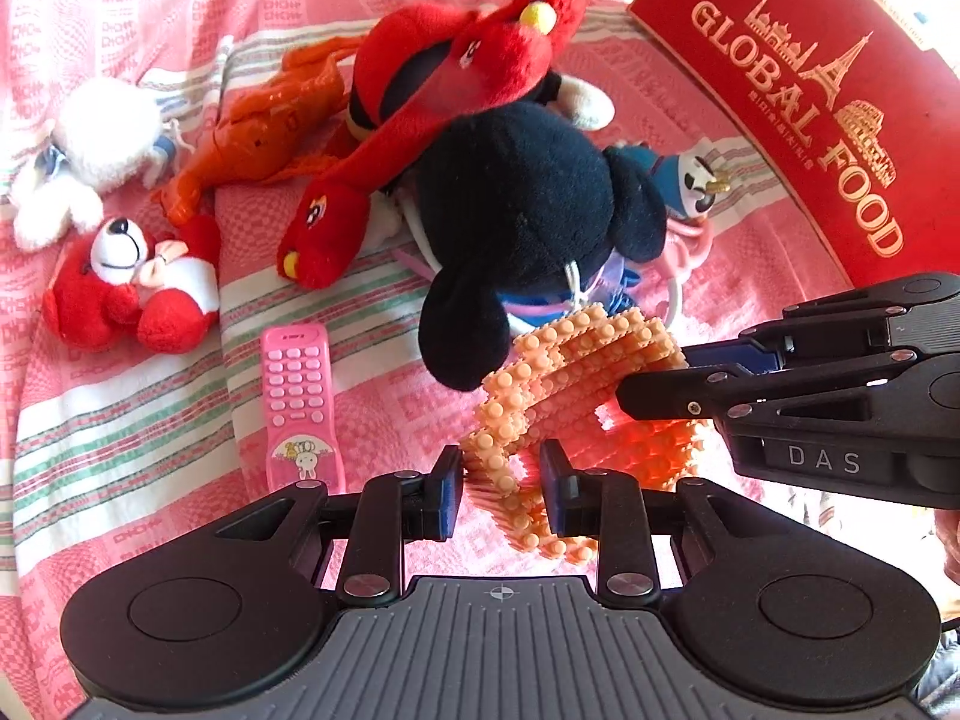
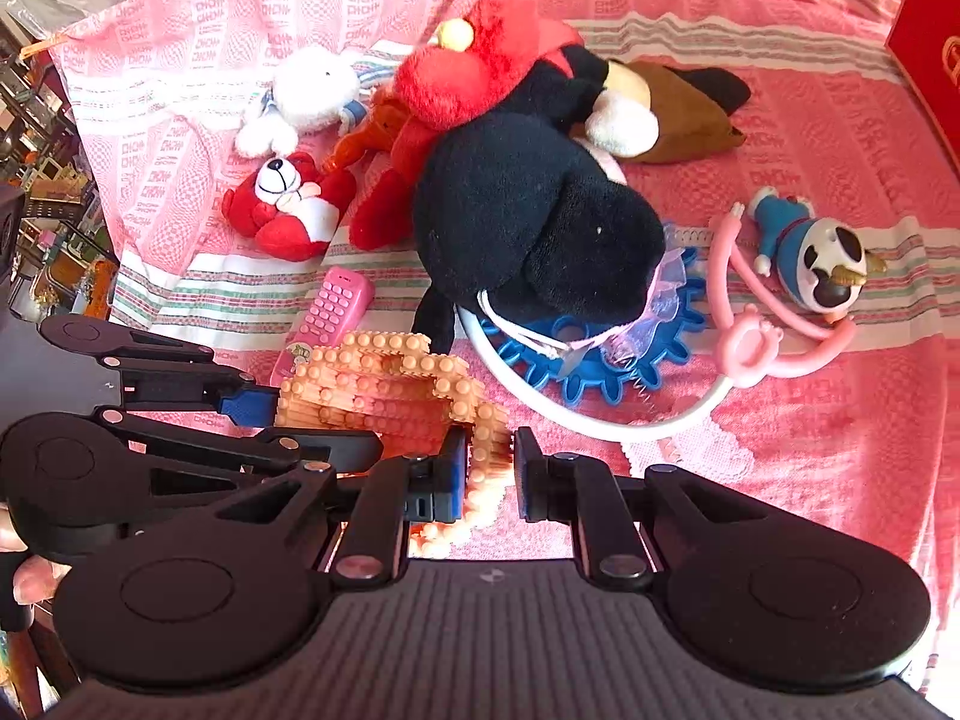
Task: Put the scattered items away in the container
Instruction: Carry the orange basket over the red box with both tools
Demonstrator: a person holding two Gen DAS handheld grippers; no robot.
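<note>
A peach building-brick structure hangs just above the pink cloth, held from two sides. My left gripper is shut on its near wall at the bottom of the left wrist view. My right gripper comes in from the right and grips its other side. In the right wrist view the brick structure sits between the right gripper and the left gripper. The red "GLOBAL FOOD" box stands at the upper right, and only its corner shows in the right wrist view.
Scattered on the cloth are a big black plush, a red plush, a pink toy phone, a red bear, a white plush, an orange toy, a blue gear, a pink figure and a blue figurine.
</note>
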